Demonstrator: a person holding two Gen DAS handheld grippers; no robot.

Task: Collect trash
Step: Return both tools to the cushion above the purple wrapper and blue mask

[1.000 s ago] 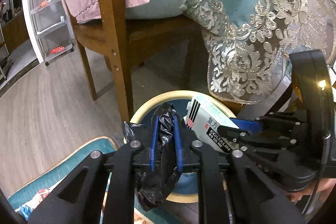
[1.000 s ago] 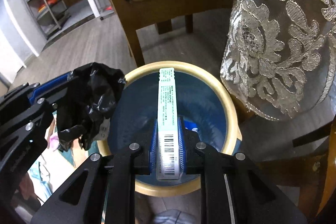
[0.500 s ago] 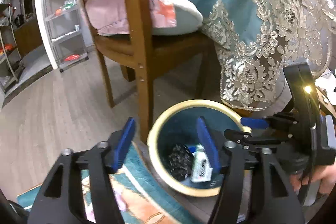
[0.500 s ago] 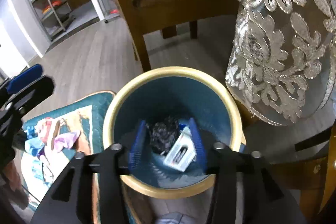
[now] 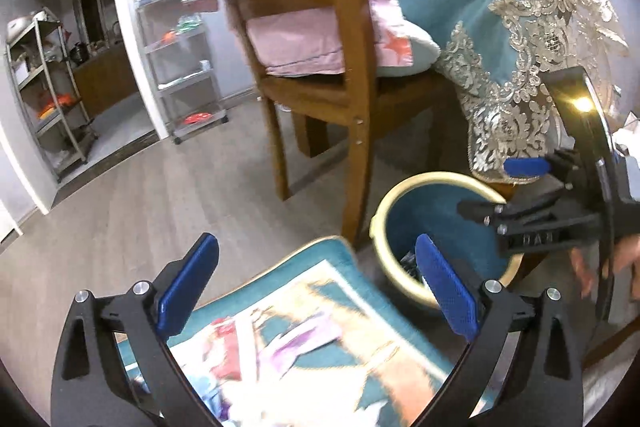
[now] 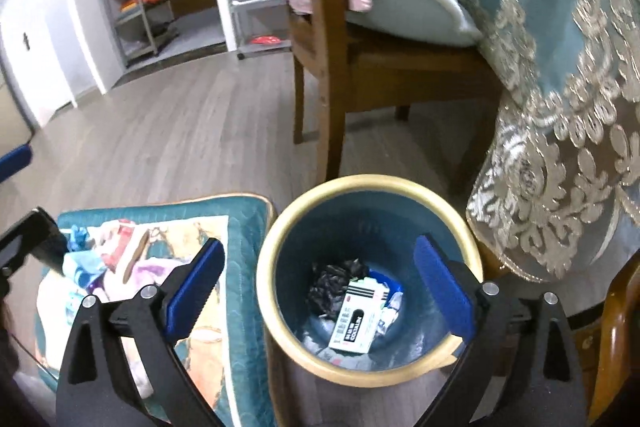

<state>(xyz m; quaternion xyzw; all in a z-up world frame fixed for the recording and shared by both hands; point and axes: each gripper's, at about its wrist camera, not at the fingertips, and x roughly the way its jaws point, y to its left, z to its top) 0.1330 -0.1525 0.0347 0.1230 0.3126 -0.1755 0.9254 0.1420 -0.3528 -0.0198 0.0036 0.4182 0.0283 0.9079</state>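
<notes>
The right gripper [image 6: 320, 283] is wide open and holds nothing; its two blue pads stand on each side of the mouth of the bin [image 6: 280, 227], above it. The left gripper [image 5: 316, 283] is also wide open and empty, and it hangs over the teal mat [image 5: 332, 255] that lies just beside the bin on the wooden floor.

Inside the bin, at the bottom, lie a white box [image 6: 358, 317] with black print and a crumpled black bag [image 6: 334, 281], touching each other, with some small scraps near them. So this part of the trash is already collected.

On the mat, in the right wrist view, there is a small heap of coloured scraps [image 6: 104, 259]: wrappers or papers in blue, pink and white. I cannot tell exactly what each one is, because the picture is blurred there. I judge that these are the next things to take. They look light, thin and soft, so they will bend and may slip out of the pads. It is better to pinch a piece at a folded or bunched part, not at a flat edge, and to close fully.

Behind the bin stand a wooden chair [image 6: 320, 67] and a table with a lace cloth [image 6: 560, 147].
</notes>
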